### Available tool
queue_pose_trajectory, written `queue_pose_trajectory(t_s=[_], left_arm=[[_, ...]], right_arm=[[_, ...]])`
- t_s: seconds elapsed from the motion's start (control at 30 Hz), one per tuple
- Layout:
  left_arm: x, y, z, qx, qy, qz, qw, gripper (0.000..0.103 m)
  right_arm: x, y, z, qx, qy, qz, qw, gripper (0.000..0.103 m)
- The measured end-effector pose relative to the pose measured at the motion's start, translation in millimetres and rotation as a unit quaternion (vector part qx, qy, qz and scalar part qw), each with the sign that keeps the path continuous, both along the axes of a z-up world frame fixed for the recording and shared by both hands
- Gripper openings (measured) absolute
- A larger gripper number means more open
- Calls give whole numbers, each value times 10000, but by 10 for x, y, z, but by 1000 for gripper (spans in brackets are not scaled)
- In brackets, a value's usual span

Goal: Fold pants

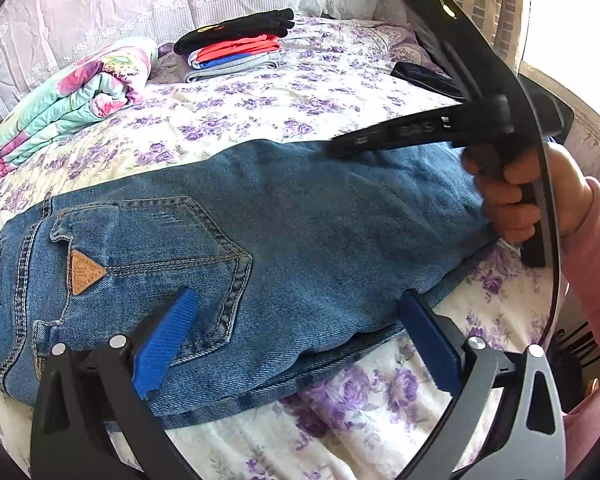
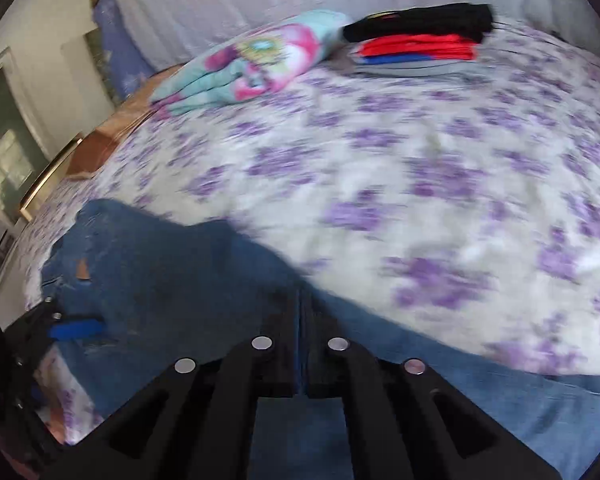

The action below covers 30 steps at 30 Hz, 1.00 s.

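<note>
Blue jeans (image 1: 284, 232) lie across the flowered bedspread (image 1: 236, 112), back pocket with a tan triangle patch at the left. My left gripper (image 1: 300, 336) is open, its blue pads just over the jeans' near edge, holding nothing. My right gripper (image 1: 340, 148) shows in the left wrist view at the jeans' far right, fingers together over the denim. In the right wrist view the right gripper (image 2: 302, 344) is shut with a strip of jeans (image 2: 172, 264) between its fingers. The left gripper's blue pad (image 2: 76, 330) shows at the left there.
A stack of folded clothes (image 1: 236, 46) in black, red, blue and grey sits at the far side of the bed. A folded floral quilt (image 1: 72, 96) lies to its left. A dark garment (image 1: 424, 78) lies at the far right. A window is on the right.
</note>
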<state>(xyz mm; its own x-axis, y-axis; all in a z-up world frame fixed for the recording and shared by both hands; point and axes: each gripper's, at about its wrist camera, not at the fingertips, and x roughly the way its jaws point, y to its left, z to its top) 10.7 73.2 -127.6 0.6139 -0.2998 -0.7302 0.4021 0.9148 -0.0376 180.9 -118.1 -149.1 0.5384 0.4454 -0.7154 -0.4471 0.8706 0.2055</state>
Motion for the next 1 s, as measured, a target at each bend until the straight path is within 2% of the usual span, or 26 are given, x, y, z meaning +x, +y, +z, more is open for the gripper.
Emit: queue_pose_trajectory(t_s=[0.03, 0.07, 0.1, 0.13, 0.2, 0.23, 0.3, 0.37, 0.47, 0.53, 0.57, 0.63, 0.67, 0.73, 0.8, 0.87, 0.9, 1.0], left_arm=[[6, 3, 1, 7, -2, 3, 10000, 99], [2, -1, 3, 17, -6, 11, 10000, 99], [8, 2, 3, 25, -9, 11, 10000, 99], [10, -4, 4, 44, -20, 15, 10000, 99], [14, -21, 4, 91, -28, 29, 10000, 99], [17, -31, 4, 108, -27, 38, 9999, 99], [18, -45, 6, 124, -27, 64, 9999, 99], [8, -56, 11, 148, -36, 91, 9998, 99], [6, -76, 9, 255, -47, 101, 9996, 99], [9, -89, 9, 321, -44, 103, 9994, 99], [13, -97, 8, 353, -38, 108, 9993, 99], [16, -100, 10, 387, -23, 110, 9992, 99], [20, -99, 19, 389, -11, 121, 9992, 99], [32, -112, 72, 397, 1, 185, 9990, 99], [33, -171, 184, 275, -65, 146, 9995, 99], [7, -288, 334, -53, -187, -93, 9998, 99], [-4, -355, 372, -117, -231, -231, 9994, 99], [9, -634, 368, 58, -364, -520, 9980, 99]], right_arm=[[-4, -128, 14, -44, -38, -278, 9996, 7], [-41, -289, 60, -319, -245, -827, 9958, 12], [-79, -395, 95, -543, -450, -1228, 9899, 13], [-134, -465, 143, -461, -512, -1319, 9889, 13], [-269, -423, 206, 298, -355, -782, 9959, 14], [-328, -312, 215, 429, -335, -507, 9972, 23], [-431, -114, 208, 388, -367, -101, 9985, 31], [-433, 30, 133, 163, -301, 18, 9994, 29], [-417, -196, 13, 1, -129, -166, 9998, 26], [-436, -536, -49, 55, -42, -273, 9996, 13], [-427, -762, -97, 27, -43, -396, 9992, 13], [-452, -1150, -112, -153, -139, -726, 9971, 5], [-453, -1331, -115, -134, -109, -908, 9957, 5], [-590, -1606, -46, -9, -156, -1256, 9920, 12], [-817, -1661, 34, 234, -376, -1047, 9935, 17], [-1060, -1648, 82, 439, -577, -758, 9945, 31], [-1135, -1640, 102, 386, -668, -777, 9940, 35], [-1202, -1806, 138, 25, -958, -1381, 9858, 35]])
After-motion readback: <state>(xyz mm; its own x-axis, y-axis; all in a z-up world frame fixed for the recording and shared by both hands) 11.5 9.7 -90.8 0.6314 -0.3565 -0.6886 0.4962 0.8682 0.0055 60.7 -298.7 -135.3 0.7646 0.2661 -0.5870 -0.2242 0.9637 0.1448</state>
